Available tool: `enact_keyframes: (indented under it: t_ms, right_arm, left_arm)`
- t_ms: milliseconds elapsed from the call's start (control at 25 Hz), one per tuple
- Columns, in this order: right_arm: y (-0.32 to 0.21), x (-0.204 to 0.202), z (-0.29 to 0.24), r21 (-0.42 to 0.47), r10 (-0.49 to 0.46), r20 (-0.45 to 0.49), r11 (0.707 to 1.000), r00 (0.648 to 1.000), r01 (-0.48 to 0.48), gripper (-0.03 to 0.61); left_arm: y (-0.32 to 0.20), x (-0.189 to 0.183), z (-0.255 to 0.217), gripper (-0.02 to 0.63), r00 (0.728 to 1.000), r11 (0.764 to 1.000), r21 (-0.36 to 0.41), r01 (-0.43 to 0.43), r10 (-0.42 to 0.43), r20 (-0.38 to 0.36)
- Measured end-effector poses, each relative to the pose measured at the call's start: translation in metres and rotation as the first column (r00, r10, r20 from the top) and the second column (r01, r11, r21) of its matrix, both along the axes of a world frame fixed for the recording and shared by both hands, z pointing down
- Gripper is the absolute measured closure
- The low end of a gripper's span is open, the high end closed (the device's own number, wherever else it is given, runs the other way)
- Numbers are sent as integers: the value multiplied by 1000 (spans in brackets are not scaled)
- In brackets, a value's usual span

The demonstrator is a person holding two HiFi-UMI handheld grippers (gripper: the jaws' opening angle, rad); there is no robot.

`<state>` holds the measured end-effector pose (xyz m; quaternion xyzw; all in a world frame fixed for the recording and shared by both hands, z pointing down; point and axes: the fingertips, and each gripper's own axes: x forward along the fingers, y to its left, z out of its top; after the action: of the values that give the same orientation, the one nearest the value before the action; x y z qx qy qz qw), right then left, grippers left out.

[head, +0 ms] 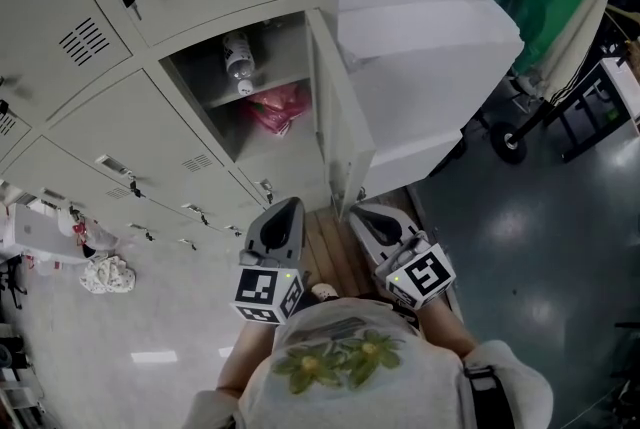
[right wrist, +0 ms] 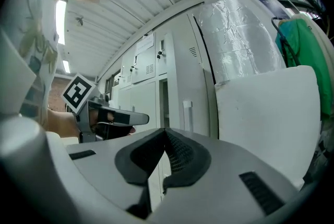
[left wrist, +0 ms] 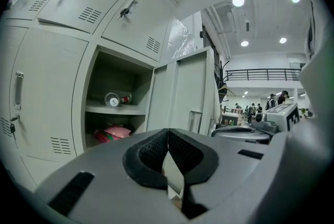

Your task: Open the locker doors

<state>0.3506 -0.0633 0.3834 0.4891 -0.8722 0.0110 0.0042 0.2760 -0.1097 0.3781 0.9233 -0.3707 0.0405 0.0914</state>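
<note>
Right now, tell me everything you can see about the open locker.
The open locker is pale grey painted metal, one compartment among shut lockers. Its door stands swung wide to the right. A shelf splits the inside: a clear bottle lies above, a pink bag sits below.

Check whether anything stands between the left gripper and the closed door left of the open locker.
Nothing visible does. Only air lies between the left gripper and that closed door; the open door stands to the right.
</note>
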Motion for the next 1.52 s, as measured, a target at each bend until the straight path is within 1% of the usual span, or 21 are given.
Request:
enact_keyframes:
  t_ms: [160, 560, 760, 880, 1040, 1120, 1240, 1520]
  right_arm:
    - [-1, -18, -10, 36, -37, -8, 999, 999, 37, 549]
    - [-5, -63, -20, 75, -91, -4, 993, 996, 91, 549]
    - [-8, -77, -23, 69, -108, 14, 992, 994, 106, 549]
    - [-9, -82, -24, 62, -120, 17, 991, 993, 119, 549]
    - [-9, -89, -25, 68, -146, 18, 987, 989, 145, 549]
    - [-9, -94, -25, 65, -163, 17, 985, 986, 162, 549]
    - [-10, -104, -20, 33, -196, 5, 980, 981, 195, 549]
    - [-18, -142, -12, 12, -277, -9, 961, 961, 277, 549]
  left_arm:
    - [2, -2, -1, 586, 1000, 1000, 2, 11, -11, 0]
    - [10, -16, 0, 586, 998, 998, 6, 60, -60, 14]
    - [14, -25, 0, 586, 997, 997, 13, 79, -79, 20]
    - [19, -27, -3, 586, 995, 996, 44, 82, -84, 43]
    - [22, -32, -5, 586, 994, 993, 41, 108, -110, 29]
    - [24, -36, -5, 586, 992, 991, 38, 125, -126, 30]
    - [27, -49, -6, 586, 986, 986, 35, 161, -162, 29]
    - [28, -95, -2, 586, 962, 962, 20, 273, -273, 26]
